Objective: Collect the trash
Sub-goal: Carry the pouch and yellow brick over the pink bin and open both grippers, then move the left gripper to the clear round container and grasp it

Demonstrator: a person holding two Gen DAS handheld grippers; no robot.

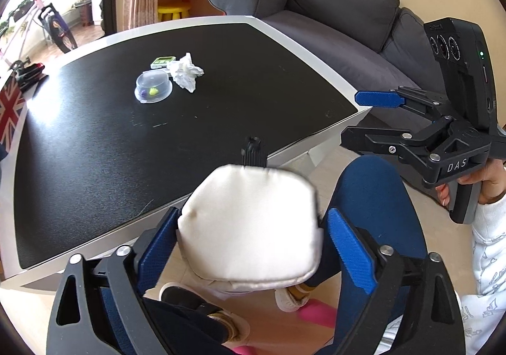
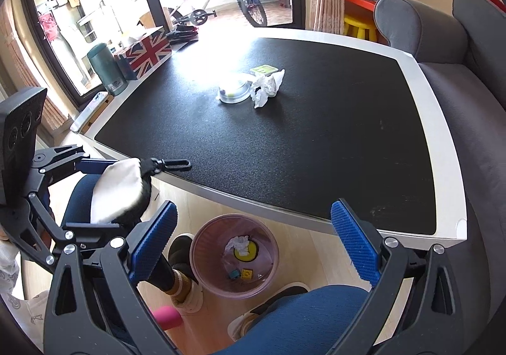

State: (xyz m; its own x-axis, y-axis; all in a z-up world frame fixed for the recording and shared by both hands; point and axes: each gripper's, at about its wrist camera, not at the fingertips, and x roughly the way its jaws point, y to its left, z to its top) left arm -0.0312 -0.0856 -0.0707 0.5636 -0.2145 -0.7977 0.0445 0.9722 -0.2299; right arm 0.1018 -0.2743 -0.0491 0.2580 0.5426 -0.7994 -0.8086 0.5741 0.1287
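Your left gripper (image 1: 249, 238) is clamped on a white pouch (image 1: 249, 222) with a black clip, held just off the near edge of the table (image 1: 284, 35), above your knees. Your right gripper (image 2: 253, 244) stands with jaws wide apart and empty, directly above the bin (image 2: 202, 279) on the floor, which already holds a tissue and small scraps.

On the table, well apart from both grippers, lie a crumpled tissue (image 1: 186, 72), a clear lidded cup (image 1: 154, 86) touching or just beside it, and a green-rimmed item (image 1: 163, 61) behind them.

Judgement: you are between pickups. Whether the pouch counts as trash cannot be told. The next move calls for the right gripper to reach across, close on the tissue without nudging the cup, then return over the bin.
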